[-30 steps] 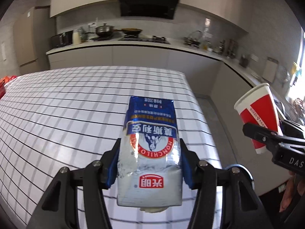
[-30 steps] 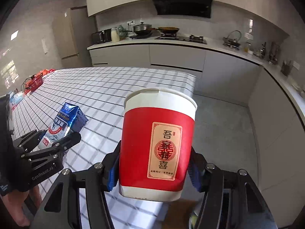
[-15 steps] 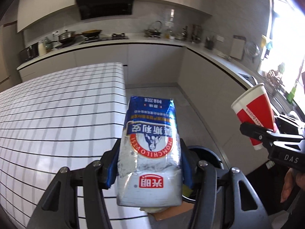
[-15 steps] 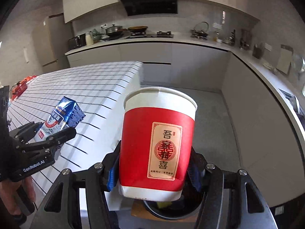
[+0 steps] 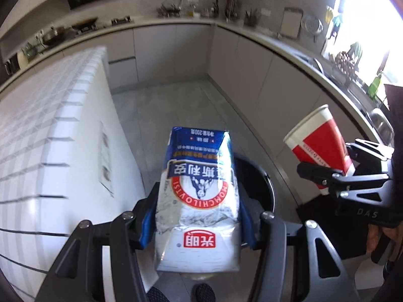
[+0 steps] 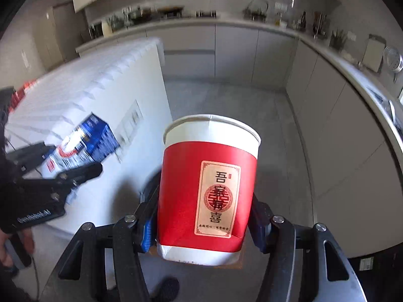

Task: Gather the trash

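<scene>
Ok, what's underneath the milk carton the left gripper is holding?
Below the milk carton, held by the left gripper, sits a black trash bin on the floor. The carton hides most of the bin's opening and contents.

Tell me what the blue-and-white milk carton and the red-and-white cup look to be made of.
Blue-and-white milk carton: likely coated paperboard; glossy print, creased folded end, sides dented in the left gripper.
Red-and-white cup: seemingly paper, fairly matte; rolled white rim, a visible side seam, a crumpled base edge in the right gripper.

Milk carton [image 5: 199, 196], red cup [image 6: 209, 191], both aloft
</scene>
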`<state>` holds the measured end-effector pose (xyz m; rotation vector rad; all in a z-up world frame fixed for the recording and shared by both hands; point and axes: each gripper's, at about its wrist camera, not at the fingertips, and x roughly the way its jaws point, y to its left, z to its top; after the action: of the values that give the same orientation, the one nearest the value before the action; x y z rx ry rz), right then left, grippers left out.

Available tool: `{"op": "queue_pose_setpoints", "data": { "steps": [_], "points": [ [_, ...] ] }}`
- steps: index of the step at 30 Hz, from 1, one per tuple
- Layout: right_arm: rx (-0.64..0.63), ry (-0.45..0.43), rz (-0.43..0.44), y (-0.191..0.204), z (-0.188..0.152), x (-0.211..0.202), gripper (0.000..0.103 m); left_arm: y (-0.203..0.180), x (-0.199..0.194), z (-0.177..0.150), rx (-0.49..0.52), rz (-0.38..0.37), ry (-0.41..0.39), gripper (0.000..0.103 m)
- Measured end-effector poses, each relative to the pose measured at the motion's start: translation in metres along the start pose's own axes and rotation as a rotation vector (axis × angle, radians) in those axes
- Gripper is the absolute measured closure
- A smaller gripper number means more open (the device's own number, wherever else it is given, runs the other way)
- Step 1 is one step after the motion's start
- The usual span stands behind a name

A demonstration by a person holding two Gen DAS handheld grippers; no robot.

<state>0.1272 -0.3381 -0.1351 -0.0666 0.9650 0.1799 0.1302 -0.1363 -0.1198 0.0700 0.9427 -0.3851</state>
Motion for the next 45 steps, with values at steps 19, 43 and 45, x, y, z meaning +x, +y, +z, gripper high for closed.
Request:
{"op": "queue_pose_setpoints", "data": {
  "steps": [19,43,45],
  "points": [
    [-0.266,0.197,0.067,-0.031,-0.042,0.121,0.000,0.010,0.081,-0.039,-0.019,0.077,0.175,0.000],
    [0.096,-0.004,-0.137,-0.020,-0.040,-0.004,0.000,-0.013,-0.050,-0.025,-0.048,0.191,-0.065,0.000],
    [0.111,-0.024,-0.141,-0.008,-0.038,-0.024,0.000,-0.010,-0.068,-0.025,-0.040,0.212,-0.091,0.000]
  ]
}}
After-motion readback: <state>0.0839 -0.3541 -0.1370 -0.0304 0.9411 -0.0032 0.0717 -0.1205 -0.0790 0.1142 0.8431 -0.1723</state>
